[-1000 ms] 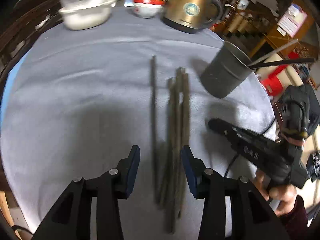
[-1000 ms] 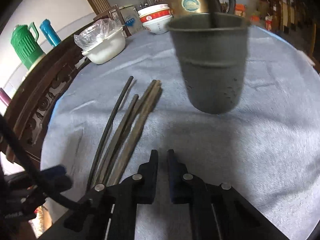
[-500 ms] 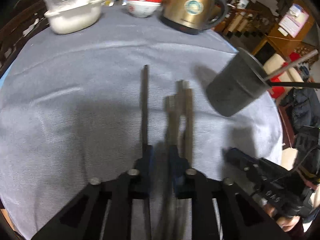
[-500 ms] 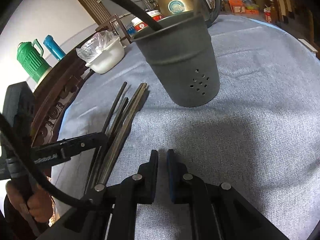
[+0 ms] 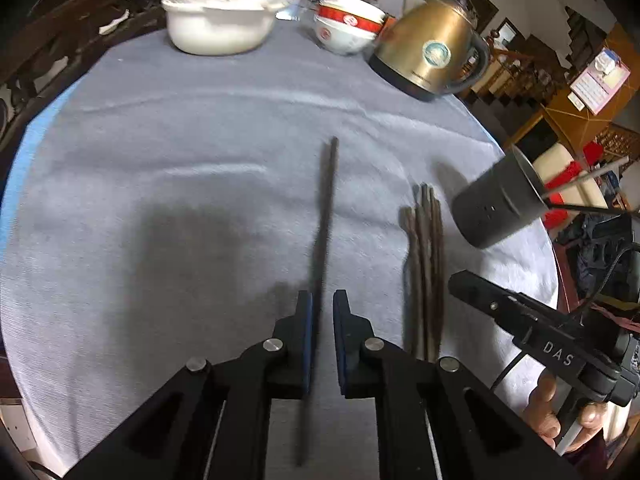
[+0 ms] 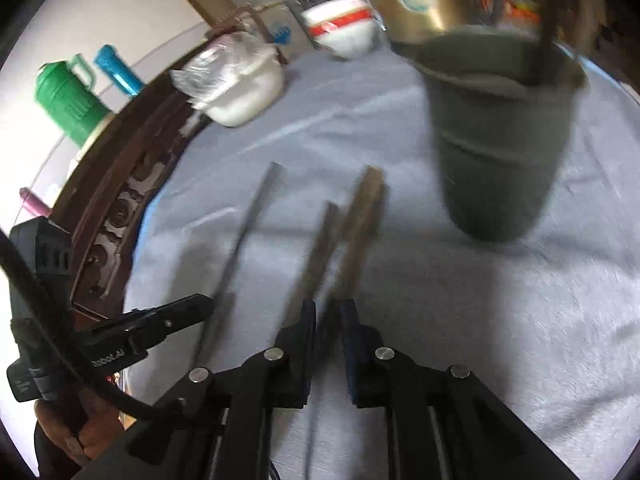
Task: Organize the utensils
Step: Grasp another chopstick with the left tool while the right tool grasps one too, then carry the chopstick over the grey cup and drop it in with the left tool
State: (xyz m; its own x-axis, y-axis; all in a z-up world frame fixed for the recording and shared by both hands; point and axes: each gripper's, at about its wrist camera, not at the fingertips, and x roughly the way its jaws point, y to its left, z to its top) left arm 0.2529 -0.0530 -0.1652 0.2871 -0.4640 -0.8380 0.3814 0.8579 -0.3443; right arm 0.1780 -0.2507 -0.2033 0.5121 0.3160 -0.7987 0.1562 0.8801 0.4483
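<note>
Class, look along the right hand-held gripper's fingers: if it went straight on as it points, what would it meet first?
Probably the brown chopsticks lying on the cloth just ahead of the right hand-held gripper; the grey holder stands further off to the right. Blur makes depth uncertain.

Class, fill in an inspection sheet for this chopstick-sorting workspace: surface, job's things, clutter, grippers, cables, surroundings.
Surface: grey cloth over a round table.
Job's things: dark chopstick apart from the bundled brown chopsticks; grey holder already has utensils in it.
Clutter: white pot with a plastic bag on top, stacked bowls, gold kettle.
Grippers: left hand-held gripper shut on the dark chopstick; right hand-held gripper has just been opening, brown chopstick ends at its gap, grip unclear through blur.
Cables: black cable by the left hand.
Surroundings: green flask, carved wooden chair back.
</note>
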